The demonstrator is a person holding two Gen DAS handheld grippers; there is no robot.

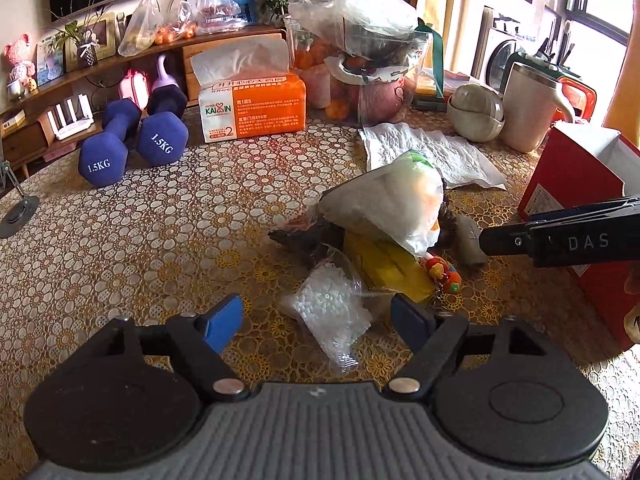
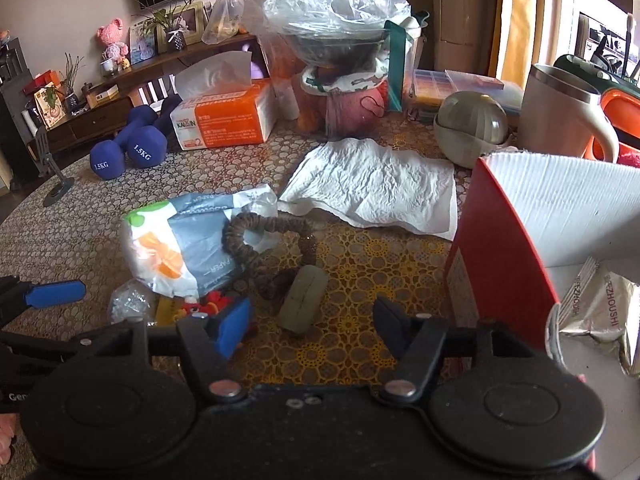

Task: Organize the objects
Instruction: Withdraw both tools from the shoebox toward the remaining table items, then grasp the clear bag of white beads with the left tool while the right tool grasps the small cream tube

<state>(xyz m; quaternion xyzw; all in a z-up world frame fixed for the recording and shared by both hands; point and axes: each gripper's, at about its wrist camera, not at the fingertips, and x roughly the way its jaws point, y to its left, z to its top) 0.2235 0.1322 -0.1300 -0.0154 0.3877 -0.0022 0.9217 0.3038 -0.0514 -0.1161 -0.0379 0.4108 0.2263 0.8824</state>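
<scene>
A heap of small items lies mid-table. In the left wrist view my left gripper is open and empty, with a clear bag of white pellets between its fingers on the table. Beyond lie a yellow packet, a white-and-orange tissue pack and a red toy charm. In the right wrist view my right gripper is open and empty, just behind a grey-green roll. A brown scrunchie rests against the tissue pack. A red box to the right holds a silver packet.
Two blue dumbbells, an orange tissue box, a bagged fruit basket, a white paper towel, a round grey case and a beige mug stand along the far side of the table.
</scene>
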